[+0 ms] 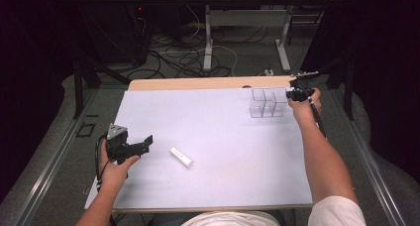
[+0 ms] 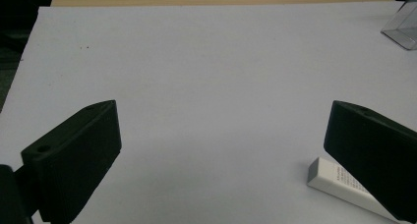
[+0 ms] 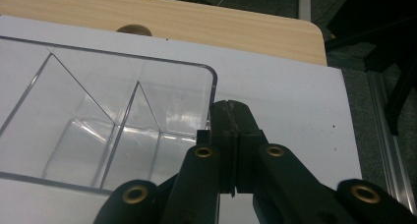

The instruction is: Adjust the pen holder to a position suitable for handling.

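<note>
- Right gripper [image 3: 231, 135], at the far right corner of the white sheet-covered table [image 1: 213, 186]: jaws pressed together on the right-hand wall of the clear plastic divided organiser box [image 3: 113, 121], apparently pinching the thin rim.
- Probably gripped that way to steady or drag the box, since a thin upright wall gives the pads the easiest purchase.
- Clear box standing upright near the far edge, compartments empty, as seen in the high view [image 1: 267, 103].
- Left gripper [image 1: 141, 145], near the left edge: jaws wide apart, nothing between them, held low and aimed across the surface.
- Small white rectangular block with a grey end [image 2: 344, 182], lying flat toward the near edge, just beside the left gripper's right-hand jaw, outside the gap, not touching so far as can be told.
- Likely posed for picking up the block [image 1: 181, 157]; box well apart from it.
</note>
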Demonstrator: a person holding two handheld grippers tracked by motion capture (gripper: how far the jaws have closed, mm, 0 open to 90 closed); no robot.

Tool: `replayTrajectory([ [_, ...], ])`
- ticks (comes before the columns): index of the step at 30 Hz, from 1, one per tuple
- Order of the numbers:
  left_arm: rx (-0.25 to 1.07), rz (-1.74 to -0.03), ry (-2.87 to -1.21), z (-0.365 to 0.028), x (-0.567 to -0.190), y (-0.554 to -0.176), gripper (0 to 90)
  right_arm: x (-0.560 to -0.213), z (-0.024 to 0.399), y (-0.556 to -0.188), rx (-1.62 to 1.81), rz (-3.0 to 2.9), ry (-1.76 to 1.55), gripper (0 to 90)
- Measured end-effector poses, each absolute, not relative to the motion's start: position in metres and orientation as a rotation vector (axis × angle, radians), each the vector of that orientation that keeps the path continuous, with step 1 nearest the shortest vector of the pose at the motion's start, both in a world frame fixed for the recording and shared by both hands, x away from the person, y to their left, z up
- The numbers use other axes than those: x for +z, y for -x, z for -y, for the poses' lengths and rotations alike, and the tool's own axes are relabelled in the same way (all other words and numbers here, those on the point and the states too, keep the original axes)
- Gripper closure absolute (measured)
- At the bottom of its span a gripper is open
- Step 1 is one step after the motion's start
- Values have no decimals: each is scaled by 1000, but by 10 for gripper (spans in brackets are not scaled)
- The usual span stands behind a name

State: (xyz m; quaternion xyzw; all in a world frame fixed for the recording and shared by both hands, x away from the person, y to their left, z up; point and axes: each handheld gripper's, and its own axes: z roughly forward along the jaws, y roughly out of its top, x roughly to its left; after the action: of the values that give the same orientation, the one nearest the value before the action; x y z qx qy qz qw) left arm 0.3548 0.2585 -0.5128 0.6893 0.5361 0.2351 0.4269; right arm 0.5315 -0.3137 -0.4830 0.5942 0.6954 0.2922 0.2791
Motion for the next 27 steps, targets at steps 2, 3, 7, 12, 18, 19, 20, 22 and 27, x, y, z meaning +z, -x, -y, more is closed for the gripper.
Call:
replayTrajectory([
  [2,586,-1339,-1724,-259,-513,-355,9,-485,314,-532,785,-1862,-1610,900],
  [3,587,-1338,-1721,-258,-513,-355,9,-485,314,-532,785,-1862,-1610,900],
  [7,586,-1334,-1724,-258,-513,-356,9,-488,314,-534,773,-1866,-1616,900],
  [12,585,-1332,-1727,-258,-513,-355,9,-489,314,-533,783,-1860,-1626,900],
  [18,588,-1334,-1729,-257,-513,-356,9,-490,315,-532,800,-1850,-1618,900],
  [19,588,-1334,-1729,-257,-513,-356,9,-490,315,-531,797,-1849,-1616,900],
  [20,588,-1334,-1729,-257,-513,-356,9,-491,314,-531,798,-1851,-1613,900],
  [22,588,-1334,-1729,-257,-513,-356,9,-490,314,-530,795,-1853,-1618,900],
  [27,582,-1335,-1733,-256,-514,-356,9,-490,314,-530,809,-1861,-1605,900],
])
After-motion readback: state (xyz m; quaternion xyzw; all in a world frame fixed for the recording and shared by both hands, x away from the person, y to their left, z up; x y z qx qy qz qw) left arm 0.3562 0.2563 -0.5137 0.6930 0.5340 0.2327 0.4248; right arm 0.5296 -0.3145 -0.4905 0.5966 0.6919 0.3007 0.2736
